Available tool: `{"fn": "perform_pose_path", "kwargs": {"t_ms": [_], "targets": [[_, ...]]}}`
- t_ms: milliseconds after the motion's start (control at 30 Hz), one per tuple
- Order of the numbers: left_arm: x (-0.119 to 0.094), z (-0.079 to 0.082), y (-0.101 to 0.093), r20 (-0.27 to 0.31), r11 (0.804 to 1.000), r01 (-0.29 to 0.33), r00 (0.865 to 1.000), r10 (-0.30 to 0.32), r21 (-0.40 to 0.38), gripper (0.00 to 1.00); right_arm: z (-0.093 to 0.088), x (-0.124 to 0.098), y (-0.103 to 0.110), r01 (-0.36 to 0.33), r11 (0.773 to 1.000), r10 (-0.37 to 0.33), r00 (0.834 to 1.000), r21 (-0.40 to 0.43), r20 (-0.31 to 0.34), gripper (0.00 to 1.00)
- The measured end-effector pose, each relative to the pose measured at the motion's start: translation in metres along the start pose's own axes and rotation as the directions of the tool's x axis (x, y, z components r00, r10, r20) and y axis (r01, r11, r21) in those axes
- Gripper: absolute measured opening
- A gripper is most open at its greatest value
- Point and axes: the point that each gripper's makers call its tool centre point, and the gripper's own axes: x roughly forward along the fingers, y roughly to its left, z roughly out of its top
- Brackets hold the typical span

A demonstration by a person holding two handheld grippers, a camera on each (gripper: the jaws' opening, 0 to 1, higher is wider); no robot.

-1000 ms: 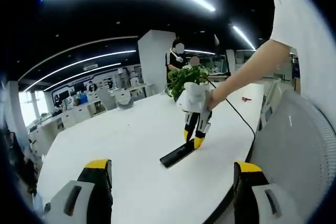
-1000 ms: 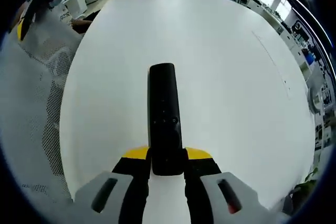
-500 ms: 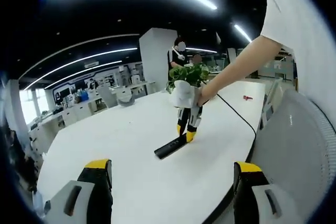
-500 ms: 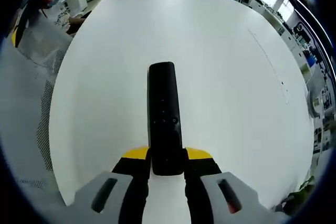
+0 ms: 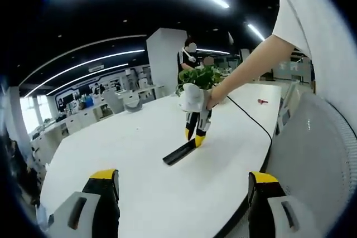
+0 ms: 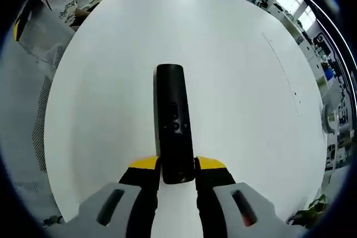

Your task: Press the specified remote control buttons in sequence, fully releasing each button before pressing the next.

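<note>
**On the white worktop, a black remote held by the right gripper**

On the long white worktop (image 5: pixel 139 154), seen from the left gripper view, the left gripper (image 5: pixel 184 185) hangs above the near edge with its yellow-tipped jaws spread wide and nothing between them. Further along the surface lies the black remote control (image 5: pixel 178 153), angled across the top. Its far end sits between the jaws of the right gripper (image 5: pixel 196 139), which points down onto it from a person's hand (image 5: pixel 215 100). Behind that stands a green potted plant (image 5: pixel 198 77), and a dark cable (image 5: pixel 251 120) trails over the worktop to the right. A mesh chair back (image 5: pixel 315 160) fills the right side.

In the right gripper view, a mesh chair (image 6: pixel 39 98) stands at the left beside the rounded edge of the worktop (image 6: pixel 240 82). In the middle, the remote control (image 6: pixel 172 121) lies lengthwise with its buttons facing up, its near end clamped between the jaws of the right gripper (image 6: pixel 177 166), which press against both of its sides.
</note>
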Motion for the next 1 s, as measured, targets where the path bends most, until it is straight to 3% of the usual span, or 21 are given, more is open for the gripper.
{"fn": "perform_pose_path", "kwargs": {"t_ms": [100,233,300,367,533,567,633,700,733,833,900,967,1000], "targets": [[0.000,0.001,0.000,0.005,1.000,-0.002,1.000,0.002,0.001,1.00,0.001,-0.008,-0.001,0.039,0.999,-0.040,0.999,0.033,0.028,0.28],[-0.001,0.003,0.002,0.013,1.000,-0.008,1.000,0.008,-0.002,1.00,0.013,-0.026,0.000,0.104,0.981,-0.131,0.978,0.165,0.161,0.34],[-0.001,0.003,0.002,0.019,1.000,-0.011,1.000,0.011,-0.005,1.00,0.020,-0.046,0.003,0.139,0.957,-0.206,0.944,0.256,0.258,0.38],[-0.001,0.004,0.002,0.021,1.000,-0.013,1.000,0.013,-0.006,1.00,0.023,-0.059,0.007,0.154,0.938,-0.252,0.919,0.312,0.303,0.40],[-0.001,0.006,0.002,0.029,1.000,-0.013,0.999,0.013,-0.006,1.00,0.032,-0.113,0.018,0.177,0.852,-0.416,0.799,0.493,0.433,0.54],[-0.002,0.006,0.002,0.030,1.000,-0.014,0.999,0.014,-0.006,1.00,0.033,-0.129,0.020,0.187,0.832,-0.459,0.760,0.523,0.459,0.56],[-0.002,0.007,0.002,0.033,1.000,-0.015,0.999,0.016,-0.005,1.00,0.031,-0.147,0.025,0.180,0.797,-0.507,0.718,0.576,0.477,0.63],[-0.002,0.008,0.002,0.036,1.000,-0.018,0.999,0.018,-0.005,1.00,0.030,-0.172,0.035,0.171,0.763,-0.559,0.658,0.623,0.505,0.69],[-0.002,0.009,0.003,0.040,1.000,-0.022,0.999,0.023,-0.004,1.00,0.029,-0.177,0.040,0.154,0.749,-0.568,0.650,0.645,0.504,0.73],[-0.003,0.010,0.003,0.049,1.000,-0.022,0.999,0.023,-0.012,1.00,0.025,-0.205,0.055,0.161,0.707,-0.634,0.576,0.689,0.516,0.83],[-0.003,0.011,0.004,0.053,1.000,-0.028,0.998,0.029,-0.007,1.00,0.020,-0.212,0.064,0.177,0.697,-0.647,0.572,0.695,0.503,0.89],[-0.004,0.012,0.004,0.057,1.000,-0.029,0.998,0.030,-0.012,1.00,0.016,-0.220,0.071,0.200,0.680,-0.673,0.553,0.705,0.492,0.96],[-0.004,0.013,0.005,0.061,0.999,-0.033,0.998,0.034,-0.013,1.00,0.015,-0.223,0.079,0.197,0.678,-0.673,0.556,0.708,0.489,0.97]]}}
